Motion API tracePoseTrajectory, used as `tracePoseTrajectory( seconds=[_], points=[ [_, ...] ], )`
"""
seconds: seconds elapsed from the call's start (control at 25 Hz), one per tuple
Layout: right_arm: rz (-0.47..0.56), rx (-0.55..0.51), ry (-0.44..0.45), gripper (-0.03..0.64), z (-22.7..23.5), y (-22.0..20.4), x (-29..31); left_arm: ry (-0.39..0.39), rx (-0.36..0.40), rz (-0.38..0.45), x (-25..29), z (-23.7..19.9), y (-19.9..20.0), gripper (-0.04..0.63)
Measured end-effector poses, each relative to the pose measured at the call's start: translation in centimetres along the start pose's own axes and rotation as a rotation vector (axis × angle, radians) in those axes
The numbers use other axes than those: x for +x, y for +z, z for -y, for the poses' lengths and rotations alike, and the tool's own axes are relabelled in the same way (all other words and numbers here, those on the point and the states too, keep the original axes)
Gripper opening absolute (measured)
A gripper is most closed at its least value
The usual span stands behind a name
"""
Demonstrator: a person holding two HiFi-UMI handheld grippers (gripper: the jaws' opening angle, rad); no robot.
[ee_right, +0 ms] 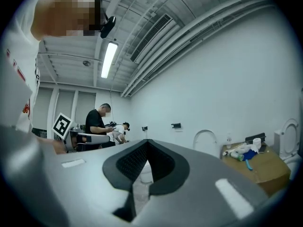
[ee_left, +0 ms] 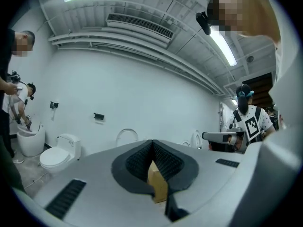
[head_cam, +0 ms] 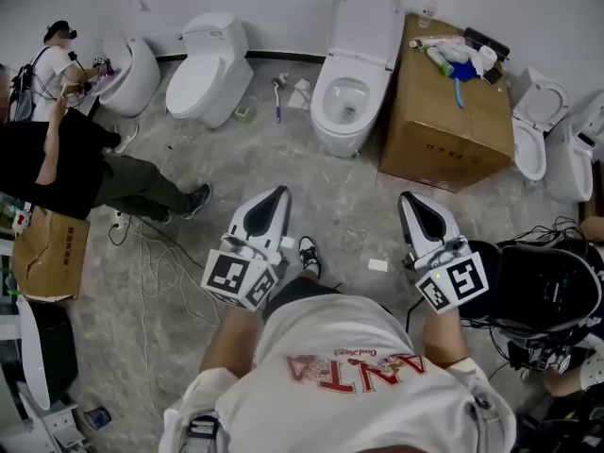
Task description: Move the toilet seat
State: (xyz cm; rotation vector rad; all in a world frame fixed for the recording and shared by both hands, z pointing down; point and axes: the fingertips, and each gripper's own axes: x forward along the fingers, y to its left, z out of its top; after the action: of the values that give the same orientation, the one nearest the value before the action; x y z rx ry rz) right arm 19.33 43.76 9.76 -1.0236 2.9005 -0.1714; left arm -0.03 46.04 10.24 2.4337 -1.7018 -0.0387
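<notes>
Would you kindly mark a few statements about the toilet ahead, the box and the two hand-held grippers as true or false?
1. The left hand-held gripper and the right hand-held gripper are both shut and empty. True.
2. The toilet straight ahead has its lid down. False: the lid stands raised and the bowl is open.
3. A cardboard box stands beside that toilet, to its right in the head view. True.
4. The left hand-held gripper rests on the toilet seat. False: it is held apart from the toilet, over the floor.
</notes>
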Motion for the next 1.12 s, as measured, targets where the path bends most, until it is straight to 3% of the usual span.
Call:
tracePoseTrajectory(
  seconds=[0.48, 0.76, 1.12],
  points=[
    [-0.061, -0.025, -0.068, 0.003, 2.9, 0.7, 17.9, -0.043, -0.003, 0.002, 9.2, -17.8, 4.2, 0.009],
    [-0.119, 0.009, -0.105, 0.003, 6.0, -1.3, 22.9, -0.072, -0.047, -0.061, 13.8, -21.7, 2.2, 0.009],
    [-0.108, 0.103, -0.142, 0.003, 14.9, -3.4, 27.9, -0.073, -0.06, -0.089, 23.4, -23.8, 2.1, 0.009]
  ],
)
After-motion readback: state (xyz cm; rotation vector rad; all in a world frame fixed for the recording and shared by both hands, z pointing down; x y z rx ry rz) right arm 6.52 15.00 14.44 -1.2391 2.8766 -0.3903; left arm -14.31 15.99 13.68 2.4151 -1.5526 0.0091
